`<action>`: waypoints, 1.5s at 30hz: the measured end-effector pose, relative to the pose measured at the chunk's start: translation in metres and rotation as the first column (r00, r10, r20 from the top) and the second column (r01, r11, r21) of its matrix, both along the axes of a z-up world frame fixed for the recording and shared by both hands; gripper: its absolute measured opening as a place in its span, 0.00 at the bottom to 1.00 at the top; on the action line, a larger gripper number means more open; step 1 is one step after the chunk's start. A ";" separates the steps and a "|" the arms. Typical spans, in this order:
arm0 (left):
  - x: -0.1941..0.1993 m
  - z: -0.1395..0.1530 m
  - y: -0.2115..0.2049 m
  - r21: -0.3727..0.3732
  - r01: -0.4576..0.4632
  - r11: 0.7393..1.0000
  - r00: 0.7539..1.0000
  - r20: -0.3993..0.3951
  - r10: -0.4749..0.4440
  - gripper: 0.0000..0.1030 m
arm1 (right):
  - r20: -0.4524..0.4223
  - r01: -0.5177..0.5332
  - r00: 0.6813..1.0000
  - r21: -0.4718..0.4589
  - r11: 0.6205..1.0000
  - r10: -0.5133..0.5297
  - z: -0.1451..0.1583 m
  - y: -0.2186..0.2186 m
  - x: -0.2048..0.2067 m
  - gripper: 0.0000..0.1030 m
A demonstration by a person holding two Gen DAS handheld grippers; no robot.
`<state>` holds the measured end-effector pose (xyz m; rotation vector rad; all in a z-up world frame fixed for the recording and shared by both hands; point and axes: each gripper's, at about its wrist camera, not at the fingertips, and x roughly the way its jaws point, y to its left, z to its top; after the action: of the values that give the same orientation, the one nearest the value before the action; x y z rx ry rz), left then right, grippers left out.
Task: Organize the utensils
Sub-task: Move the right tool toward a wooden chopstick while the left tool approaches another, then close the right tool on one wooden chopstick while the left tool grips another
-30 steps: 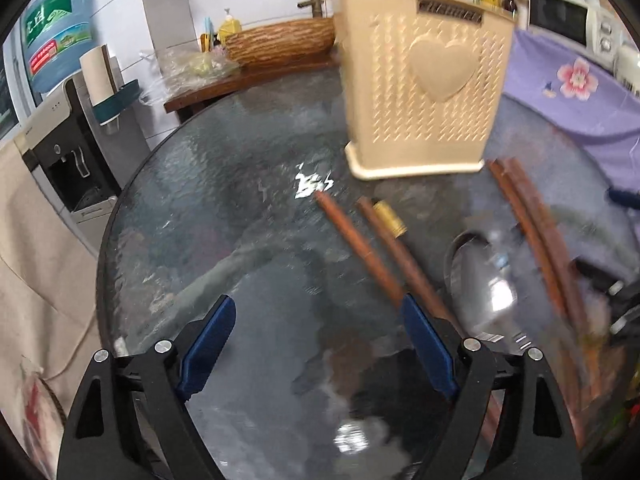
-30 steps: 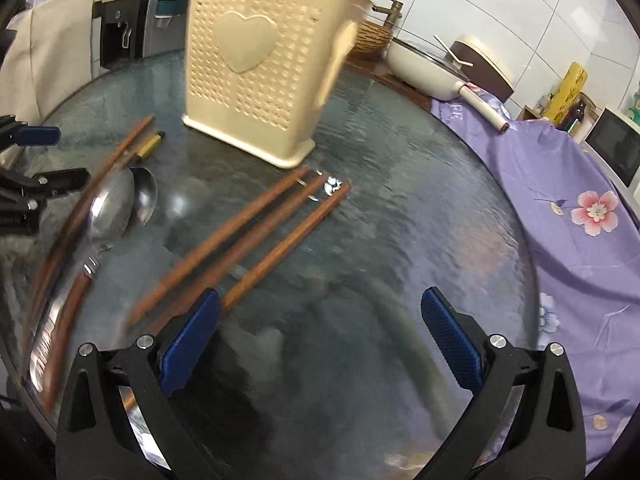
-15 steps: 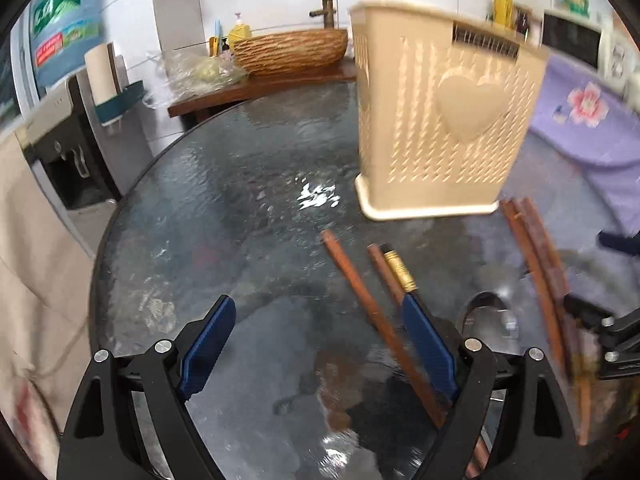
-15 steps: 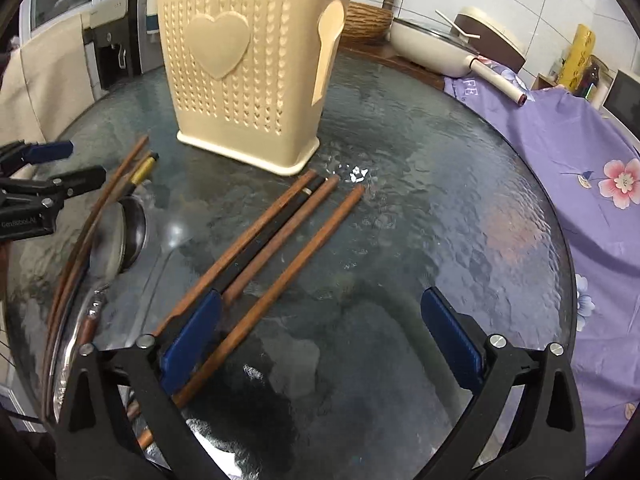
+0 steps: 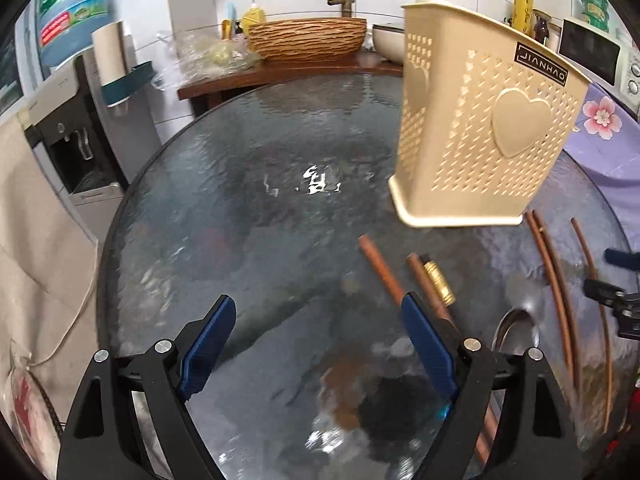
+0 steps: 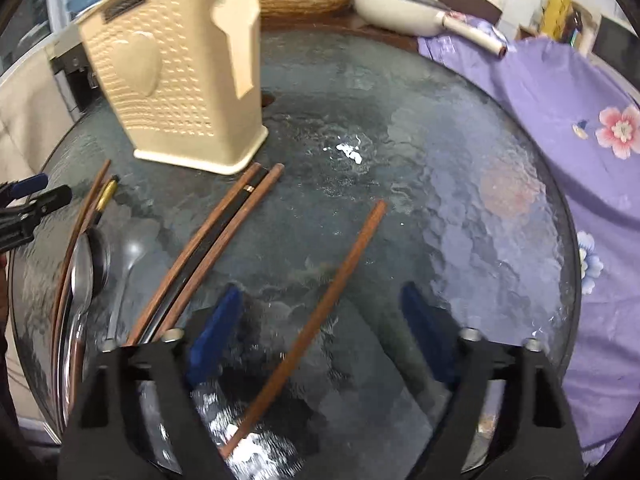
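Note:
A beige plastic utensil holder (image 5: 480, 128) (image 6: 176, 80) with heart shapes stands upright on the round glass table (image 5: 240, 200). Wooden chopsticks (image 5: 384, 272) and one gold-tipped chopstick (image 5: 438, 282) lie in front of it, beside a metal spoon (image 5: 516, 328) (image 6: 84, 280). My left gripper (image 5: 318, 304) hovers open over bare glass, its right pad above those chopsticks. My right gripper (image 6: 320, 292) is closing, and a single brown chopstick (image 6: 352, 256) lies between its jaws without the pads touching it. Three more chopsticks (image 6: 212, 248) lie together to its left.
A woven basin (image 5: 308, 38) and a white pan (image 6: 400, 12) sit on the wooden counter behind the table. A water dispenser (image 5: 68, 120) stands to the left. Purple floral cloth (image 6: 560, 120) covers the right side. A microwave (image 5: 592, 56) is at the far right.
The right gripper has swung right and its jaws have narrowed; one chopstick now lies apart from the others, between them. The left gripper has drawn back a little, still open.

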<state>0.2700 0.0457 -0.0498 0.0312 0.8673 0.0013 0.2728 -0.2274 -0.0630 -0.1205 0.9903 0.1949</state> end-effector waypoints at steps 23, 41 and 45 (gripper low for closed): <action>0.057 -0.008 -0.030 -0.004 0.049 0.999 0.983 -0.178 -0.049 0.34 | -0.098 0.080 0.992 0.015 0.997 -0.079 0.002 0.008 0.053 0.18; 0.065 -0.008 -0.035 -0.020 0.032 0.999 0.985 -0.167 -0.035 0.07 | -0.077 0.090 0.993 0.062 0.994 -0.085 -0.004 0.000 0.068 0.07; 0.065 -0.006 -0.029 -0.054 0.016 0.998 0.988 -0.150 -0.024 0.06 | -0.063 0.088 0.995 0.119 0.989 -0.080 -0.002 -0.008 0.068 0.07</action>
<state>0.3352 0.0170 -0.0557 -0.0092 1.0180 -0.0434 0.3412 -0.2356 -0.0650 0.0388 1.0368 0.1819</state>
